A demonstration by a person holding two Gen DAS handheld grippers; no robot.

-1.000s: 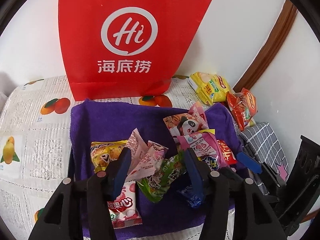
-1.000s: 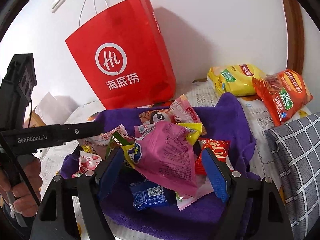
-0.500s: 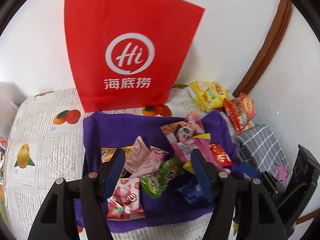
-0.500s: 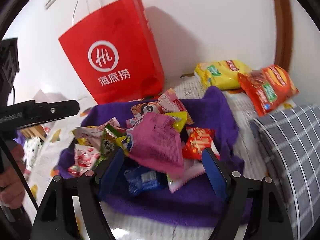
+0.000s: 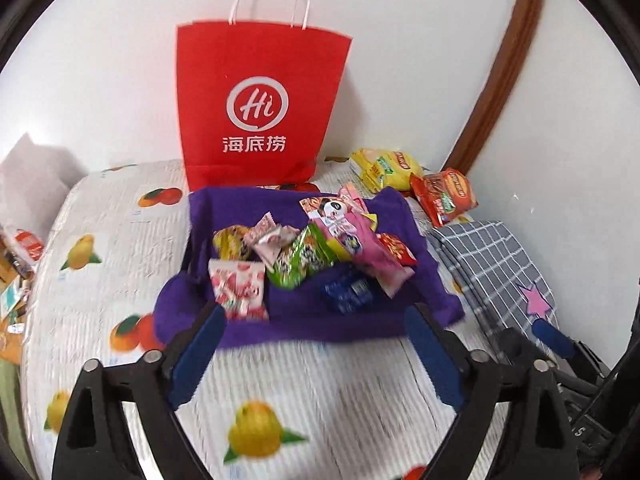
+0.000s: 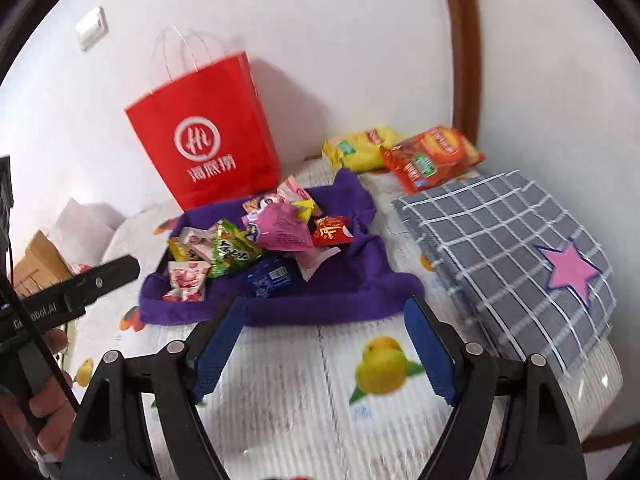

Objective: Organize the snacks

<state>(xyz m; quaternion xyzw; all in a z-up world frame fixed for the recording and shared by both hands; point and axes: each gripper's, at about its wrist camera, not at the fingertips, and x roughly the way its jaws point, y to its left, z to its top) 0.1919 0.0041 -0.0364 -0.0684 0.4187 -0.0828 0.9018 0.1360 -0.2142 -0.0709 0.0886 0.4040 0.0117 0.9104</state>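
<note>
A fruit-print tablecloth (image 5: pixel 320 380) carries a purple cloth (image 5: pixel 240 208) heaped with snack packets (image 5: pixel 304 256). The left gripper (image 5: pixel 314 360) and right gripper (image 6: pixel 324 344) hover with jaws spread wide, empty.

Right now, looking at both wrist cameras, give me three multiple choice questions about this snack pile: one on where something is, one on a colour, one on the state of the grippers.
1. Where does the red paper bag stand?
A. Behind the purple cloth, against the wall
B. On the checked grey fabric
C. Flat under the snacks

2. What colour is the star on the checked grey fabric?
A. Yellow
B. Pink
C. Green

3. What state are the left gripper and right gripper in?
A. Both shut on snacks
B. One holds the blue packet
C. Both open, holding nothing

Answers:
1. A: the bag stands upright just past the cloth's far edge.
2. B: the star shows pink with a dark outline.
3. C: each pair of fingers is spread wide over bare tablecloth, short of the pile.
</note>
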